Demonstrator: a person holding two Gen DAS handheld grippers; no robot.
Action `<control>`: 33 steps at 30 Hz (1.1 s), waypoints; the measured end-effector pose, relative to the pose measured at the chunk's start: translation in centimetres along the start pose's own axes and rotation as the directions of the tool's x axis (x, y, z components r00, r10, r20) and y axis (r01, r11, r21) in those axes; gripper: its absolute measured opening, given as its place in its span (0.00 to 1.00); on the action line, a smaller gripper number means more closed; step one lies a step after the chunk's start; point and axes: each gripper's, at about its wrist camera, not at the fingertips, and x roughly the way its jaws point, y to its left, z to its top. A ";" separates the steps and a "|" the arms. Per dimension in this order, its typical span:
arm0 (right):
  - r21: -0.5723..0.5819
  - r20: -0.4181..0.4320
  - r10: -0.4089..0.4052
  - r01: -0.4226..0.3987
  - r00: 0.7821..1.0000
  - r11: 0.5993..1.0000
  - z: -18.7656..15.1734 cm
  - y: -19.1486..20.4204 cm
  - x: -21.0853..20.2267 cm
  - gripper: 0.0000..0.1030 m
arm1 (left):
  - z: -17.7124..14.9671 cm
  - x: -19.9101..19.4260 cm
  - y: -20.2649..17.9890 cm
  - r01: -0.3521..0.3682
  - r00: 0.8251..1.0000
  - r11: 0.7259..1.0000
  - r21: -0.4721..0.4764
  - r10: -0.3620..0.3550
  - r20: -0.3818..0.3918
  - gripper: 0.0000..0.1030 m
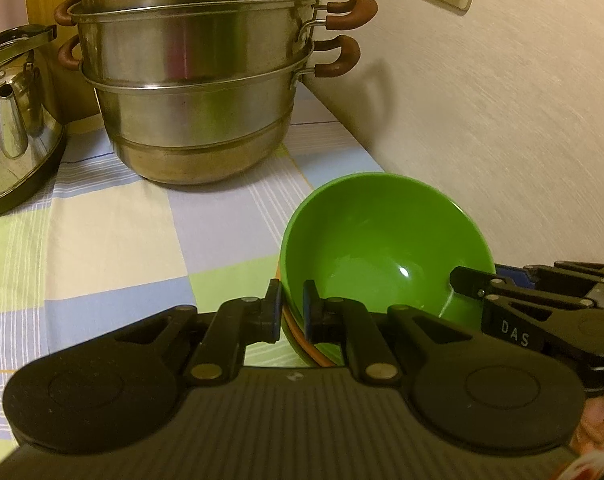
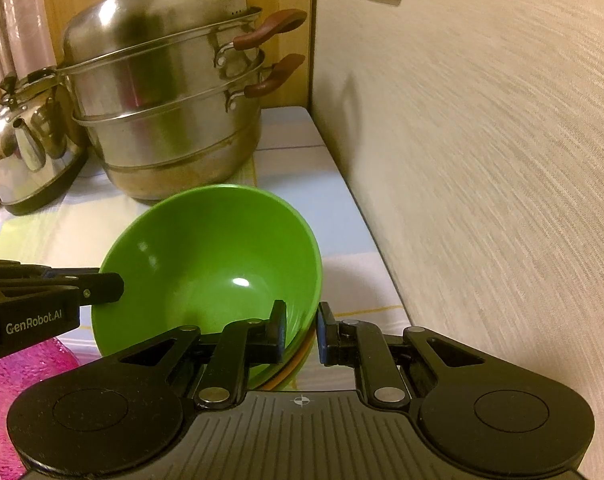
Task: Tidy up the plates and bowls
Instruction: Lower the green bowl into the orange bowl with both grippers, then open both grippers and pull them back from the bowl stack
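Observation:
A green bowl point(image 1: 386, 240) sits nested in an orange bowl point(image 1: 298, 338), of which only a rim sliver shows. My left gripper point(image 1: 292, 308) straddles the near-left rim of the bowls, one pad outside and one inside, closed onto the rim. My right gripper point(image 2: 301, 330) straddles the near-right rim of the green bowl point(image 2: 210, 264), pads closed on it; the orange rim point(image 2: 294, 364) shows below. Each gripper's fingers show in the other view, the right fingers point(image 1: 478, 286) and the left fingers point(image 2: 98, 284), at the opposite rim.
A stacked steel steamer pot point(image 1: 198, 92) stands behind on the checked tablecloth point(image 1: 102, 240), with a steel kettle point(image 1: 10, 136) to its left. A wall point(image 1: 502, 120) runs close along the right. A pink glass dish point(image 2: 18, 400) lies at the near left.

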 end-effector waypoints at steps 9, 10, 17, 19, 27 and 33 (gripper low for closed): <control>0.060 0.040 0.020 -0.023 0.999 0.998 -0.2 -0.8 -0.7 0.34 | -0.1 -0.6 0.1 -0.009 1.000 1.000 -0.002 0.009 0.018 0.09; 0.073 0.050 0.023 -0.027 0.998 0.997 -0.3 -1.1 -0.9 0.34 | -0.1 -0.6 0.1 -0.010 1.000 1.000 -0.002 0.010 0.020 0.09; 0.145 0.090 0.041 -0.053 0.995 0.988 0.0 -2.4 -1.5 0.33 | 0.1 -0.7 0.1 -0.005 1.000 1.000 -0.008 0.006 0.025 0.09; 0.166 0.087 0.043 -0.057 0.995 0.984 0.1 -2.9 -1.4 0.23 | 0.1 -0.7 0.1 -0.006 1.000 1.000 -0.006 0.006 0.025 0.09; 0.223 0.046 0.072 -0.081 0.996 0.971 0.0 -3.8 -0.3 0.21 | 0.2 -1.0 0.2 -0.001 0.999 1.000 -0.007 0.001 0.032 0.09; 0.215 0.048 0.070 -0.079 0.996 0.973 -0.2 -3.3 -1.4 0.24 | 0.0 -2.2 0.1 0.006 0.999 1.000 -0.019 -0.005 0.049 0.10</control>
